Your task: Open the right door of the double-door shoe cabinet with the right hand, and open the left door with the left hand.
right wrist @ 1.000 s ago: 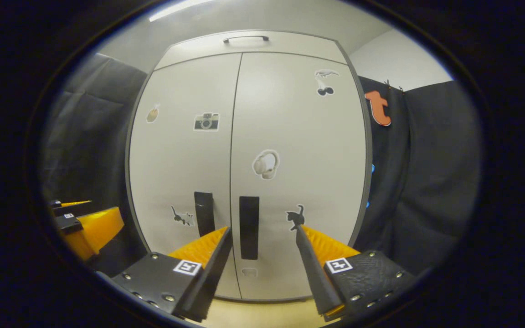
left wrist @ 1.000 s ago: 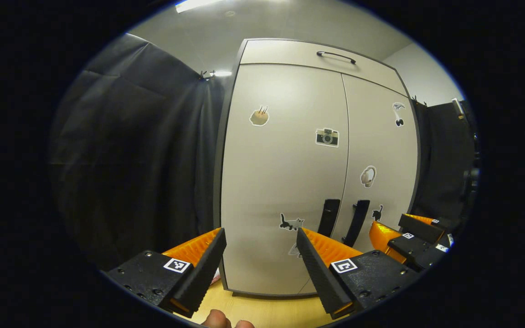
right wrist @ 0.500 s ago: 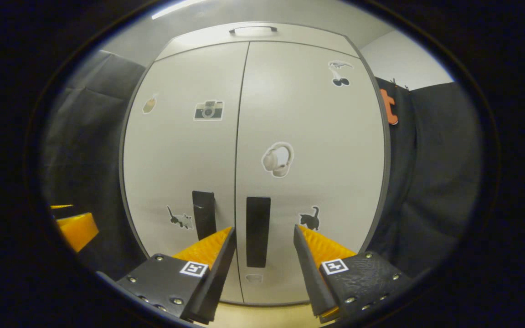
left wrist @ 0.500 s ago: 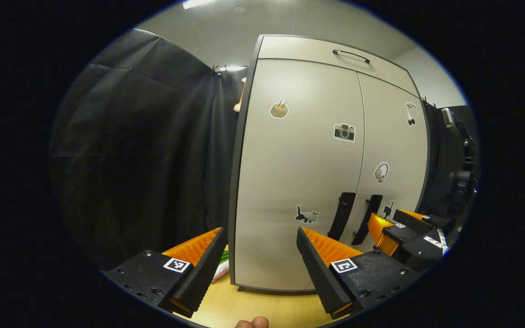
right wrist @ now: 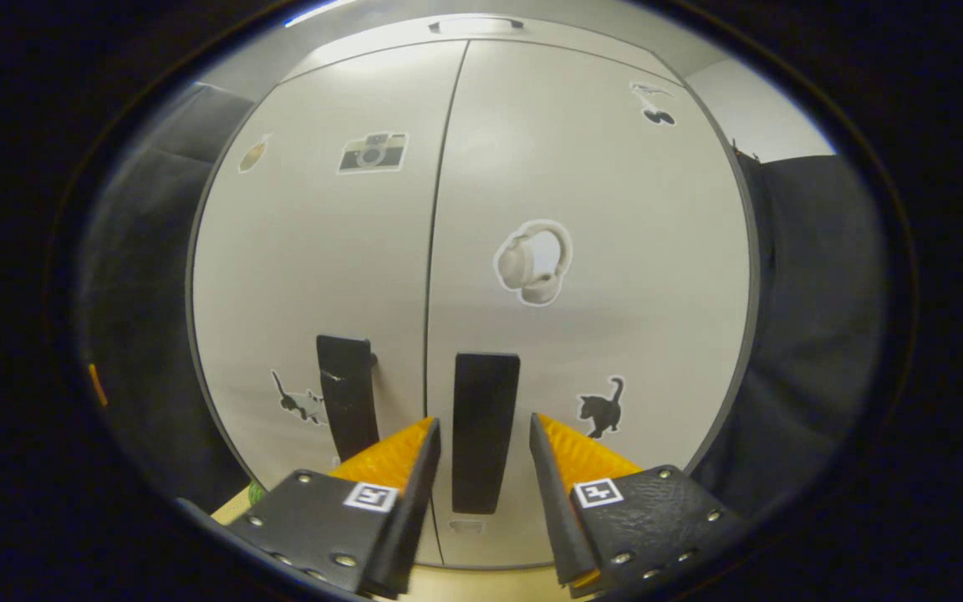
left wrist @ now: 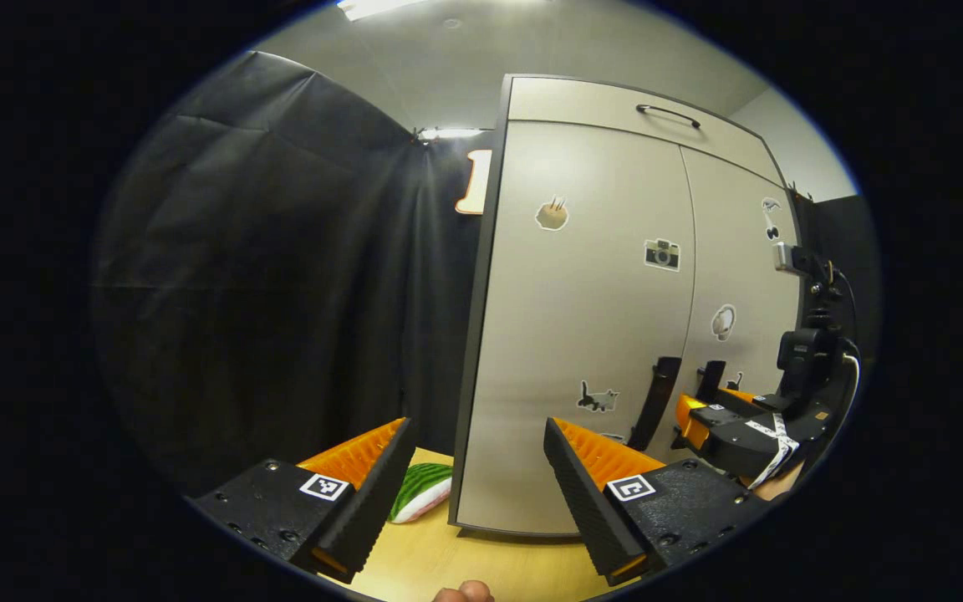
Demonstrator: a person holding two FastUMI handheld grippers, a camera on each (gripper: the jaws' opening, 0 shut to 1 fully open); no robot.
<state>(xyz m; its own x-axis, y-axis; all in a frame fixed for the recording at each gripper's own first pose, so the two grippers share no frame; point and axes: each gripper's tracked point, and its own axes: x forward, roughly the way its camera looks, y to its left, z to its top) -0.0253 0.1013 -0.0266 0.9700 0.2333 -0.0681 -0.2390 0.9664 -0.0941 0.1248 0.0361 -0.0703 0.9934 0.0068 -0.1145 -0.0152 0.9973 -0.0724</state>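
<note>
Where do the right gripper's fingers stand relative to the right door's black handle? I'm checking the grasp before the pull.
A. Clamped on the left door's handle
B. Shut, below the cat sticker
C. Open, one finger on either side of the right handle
C: in the right gripper view the right gripper is open, its fingers flanking the right door's black handle without visibly pressing on it.

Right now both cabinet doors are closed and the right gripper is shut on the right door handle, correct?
Doors closed, yes. But the right gripper is open: in the right gripper view its fingers straddle the right door handle with gaps on both sides, not pressing it.
</note>
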